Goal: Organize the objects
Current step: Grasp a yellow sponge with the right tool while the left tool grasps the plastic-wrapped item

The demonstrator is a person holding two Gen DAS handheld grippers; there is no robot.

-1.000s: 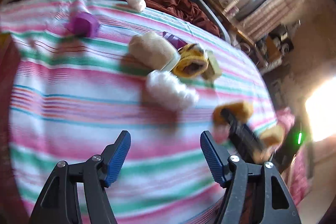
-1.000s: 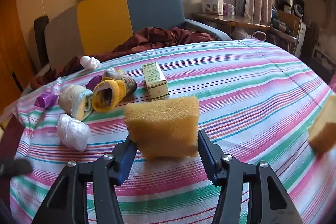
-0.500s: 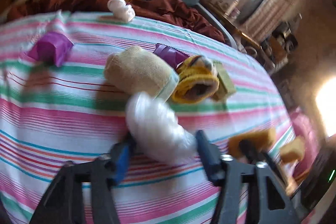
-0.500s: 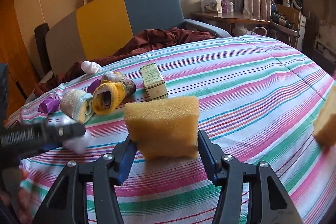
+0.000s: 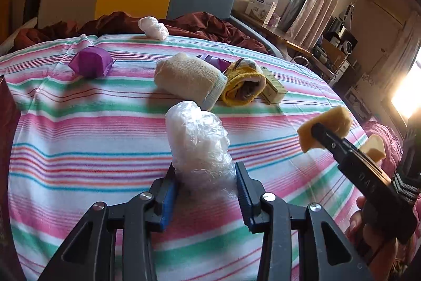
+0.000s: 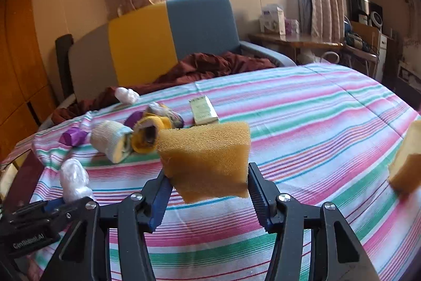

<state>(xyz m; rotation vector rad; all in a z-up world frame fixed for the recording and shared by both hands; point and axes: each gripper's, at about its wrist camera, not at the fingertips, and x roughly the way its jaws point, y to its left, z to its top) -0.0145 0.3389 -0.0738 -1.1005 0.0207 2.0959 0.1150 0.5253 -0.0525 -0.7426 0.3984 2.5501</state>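
**Two Claws Loaded, Soft Cargo at Risk**

Caught with the left claw [image 5: 205, 175] closing its jaws on a plastic bundle [image 5: 197, 138], blue pads already pressing into its lower sides. Sits low on the striped cloth [image 5: 79, 138], near the front edge, with most of its bulk standing above the pads. In the right claw [image 6: 208, 173], narrowed to a firm pinch, a yellow sponge [image 6: 205, 154] gripped by its lower edge and held clear of the cloth.

Likely to slip: crinkled film gives little purchase, and a grip this low could let the bundle topple forward or squeeze out on lifting. Could also snag the cloth and drag it, disturbing the cream sock roll [image 5: 189, 78], yellow sock [image 5: 244, 86] and small box [image 5: 273, 88] clustered just behind. Similar worry for the sponge, pinched only at its base and free to pivot. Both claws near each other at the right of the left wrist view, so a careless swing risks a knock.

Readable: "GenRobot.AI" [image 6: 29, 238] on the left claw's body; what looks like "DAS" [image 5: 365, 181] on the right claw's arm, though hard to be sure at that angle. Print on the small box too fine to make out.
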